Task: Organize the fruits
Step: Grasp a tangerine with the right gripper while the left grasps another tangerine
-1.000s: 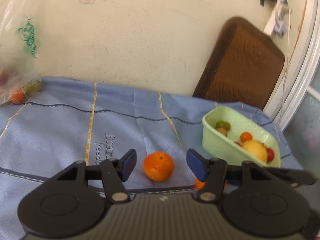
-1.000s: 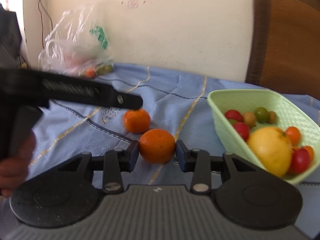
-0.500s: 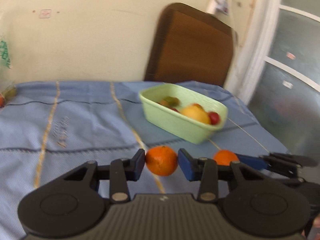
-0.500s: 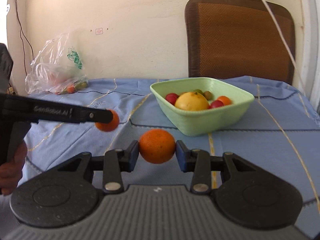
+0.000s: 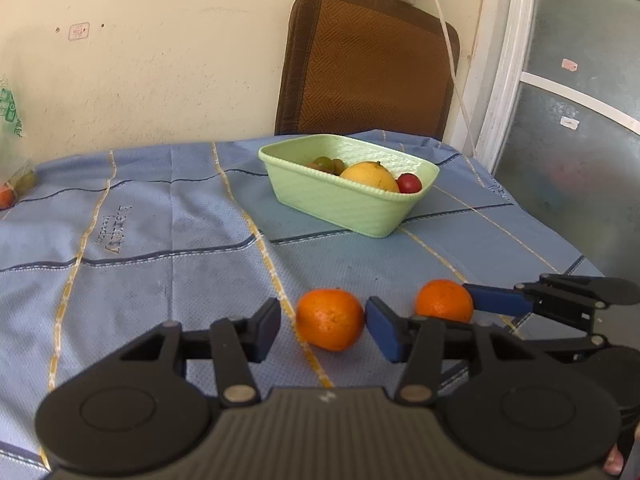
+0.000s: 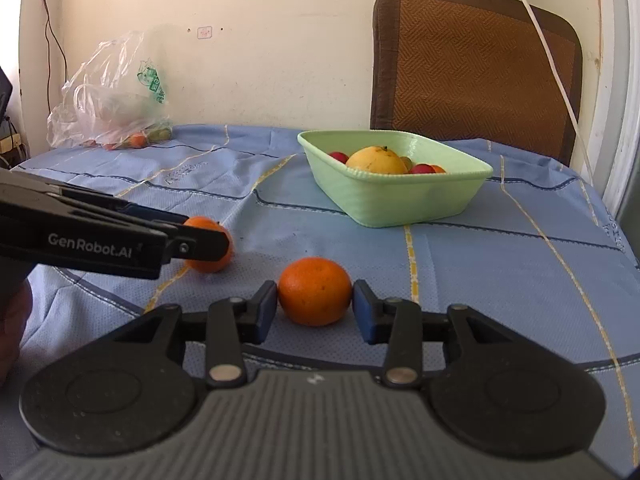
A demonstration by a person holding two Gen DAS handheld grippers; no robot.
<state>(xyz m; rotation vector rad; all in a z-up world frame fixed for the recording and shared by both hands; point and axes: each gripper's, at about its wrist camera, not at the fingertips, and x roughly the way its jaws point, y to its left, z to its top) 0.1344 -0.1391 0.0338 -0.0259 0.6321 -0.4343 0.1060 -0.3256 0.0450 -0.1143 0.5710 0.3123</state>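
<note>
Two mandarins rest on the blue tablecloth. One mandarin [image 5: 330, 319] lies between the fingers of my left gripper [image 5: 323, 330], which is open with a gap on the left side. The other mandarin [image 6: 315, 291] lies between the fingers of my right gripper [image 6: 315, 310], which is open and just clear of it. Each mandarin shows in the other view, the right one [image 5: 444, 301] and the left one [image 6: 208, 244]. A light green basket [image 5: 340, 200], also in the right wrist view [image 6: 400, 200], holds a yellow citrus [image 6: 376, 160] and small red and green fruits.
A clear plastic bag [image 6: 112, 96] with more fruit lies at the table's far left by the wall. A brown chair back [image 6: 476, 60] stands behind the basket. A white cable [image 6: 548, 48] hangs at the right. The table edge drops off at the right.
Both grippers have lowered their mandarins onto the cloth in front of the basket and opened. One second ago the left gripper was open near its mandarin, then it closed on it.
</note>
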